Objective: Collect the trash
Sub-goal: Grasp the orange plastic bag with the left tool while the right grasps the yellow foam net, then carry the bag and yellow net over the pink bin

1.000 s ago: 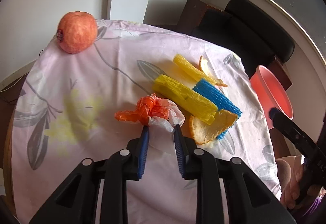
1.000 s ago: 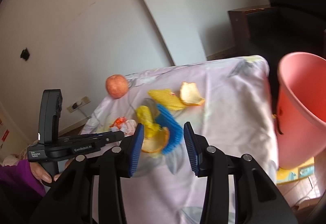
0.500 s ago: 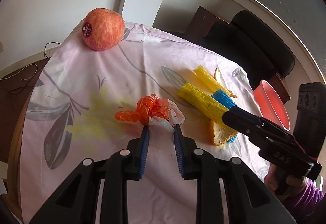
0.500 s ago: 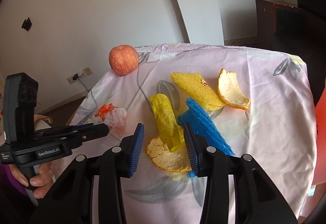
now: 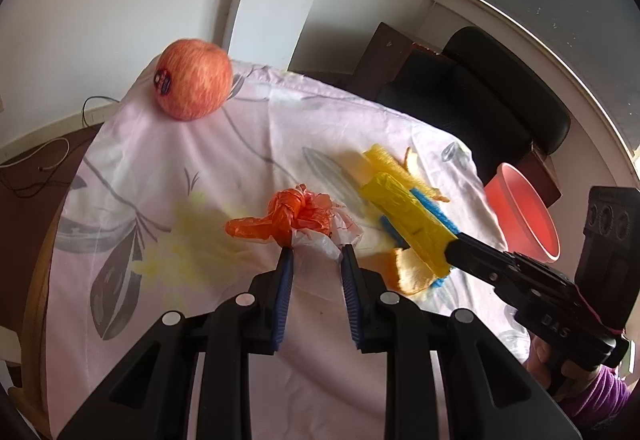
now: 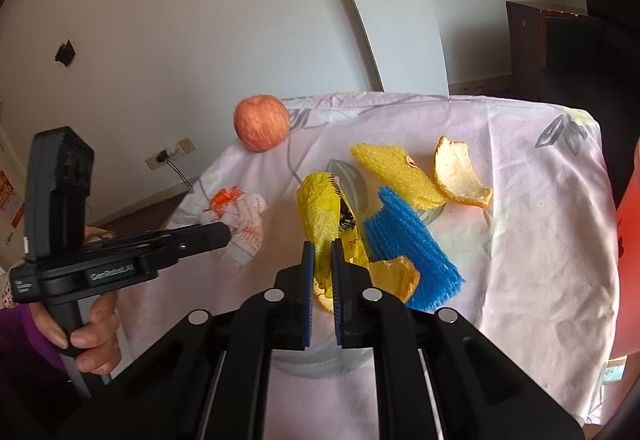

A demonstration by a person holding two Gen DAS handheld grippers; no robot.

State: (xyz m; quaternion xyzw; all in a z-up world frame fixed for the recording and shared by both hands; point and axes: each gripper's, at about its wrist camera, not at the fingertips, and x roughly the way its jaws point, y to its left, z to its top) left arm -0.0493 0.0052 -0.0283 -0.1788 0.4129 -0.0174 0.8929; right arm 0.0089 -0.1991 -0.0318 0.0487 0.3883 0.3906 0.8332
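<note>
A crumpled orange and white plastic bag (image 5: 300, 212) lies on the flowered cloth, and my left gripper (image 5: 316, 254) holds its white edge between the pads. In the right wrist view the same bag (image 6: 240, 212) sits at the left gripper's tip. My right gripper (image 6: 322, 252) is closing its jaws on the near end of a yellow wrapper (image 6: 320, 208), and the pads press on it. Under that wrapper lie an orange peel (image 6: 394, 274) and a blue foam net (image 6: 408, 240).
A yellow foam net (image 6: 396, 172) and a second peel (image 6: 456, 176) lie further back. An apple (image 5: 192, 78) sits at the far left corner of the cloth (image 5: 140, 168). A pink bin (image 5: 524, 216) stands off the table's right edge, before a dark chair.
The right gripper came forward over the table and narrowed its jaws onto the yellow wrapper. The left gripper kept its hold on the bag while its view shifted slightly.
</note>
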